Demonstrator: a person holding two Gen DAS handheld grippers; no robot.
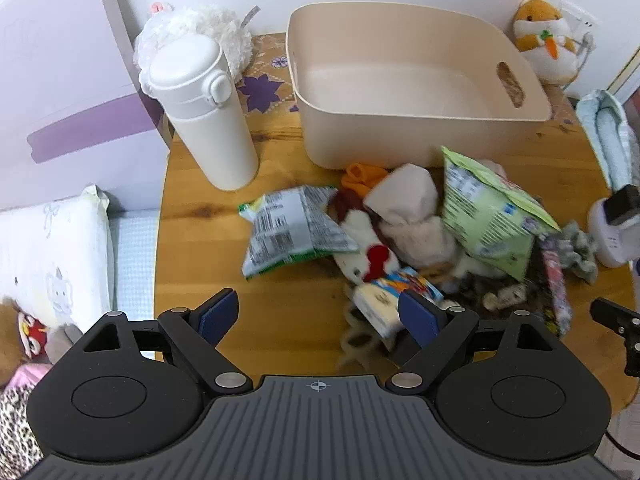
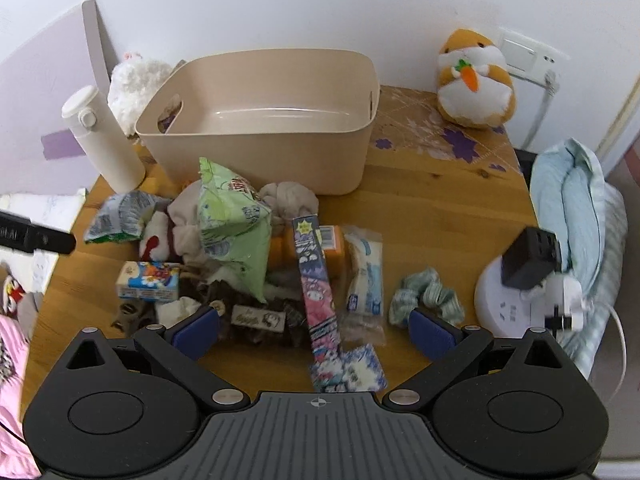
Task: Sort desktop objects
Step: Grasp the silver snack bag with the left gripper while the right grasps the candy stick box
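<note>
- The left hand-held gripper [image 1: 318, 316] stood released, both blue pads spread wide, nothing pressed between them, tilted steeply down over the worktop [image 1: 208, 280].
- The right hand-held gripper [image 2: 316, 330] was likewise released; a long pink-and-purple box [image 2: 316, 292] lay between its fingers, touched by neither pad.
- A beige bin [image 2: 260, 128] sat at 12 o'clock on the worktop and held nothing that could be seen.
- The clutter lay in a heap just in front of the bin, toward 6 o'clock of it.
- In the heap: a green snack bag [image 2: 232, 232] propped upright at the centre; a smaller green-and-white packet [image 1: 292, 236] at 9 o'clock of it; a small blue carton [image 2: 148, 286] at 7 o'clock.
- A clear wrapped packet [image 2: 364, 276] lay just beside the long box at 3 o'clock of it; a pale green scrunchie [image 2: 424, 300] lay further toward 3 o'clock, apart from the heap.
- Rolled beige cloth [image 1: 404, 200] and a white-and-red soft toy [image 1: 368, 248] were tangled in the heap; their exact overlap could not be told.
- A white flask [image 1: 208, 116] stood upright at 10 o'clock, beside the bin and not touching it.
- An orange plush hamster [image 2: 474, 80] sat at 2 o'clock by the wall; a white fluffy toy [image 2: 134, 84] sat behind the flask.
- A white round power strip [image 2: 516, 308] with a black plug block on it stood at the 3 o'clock edge.
</note>
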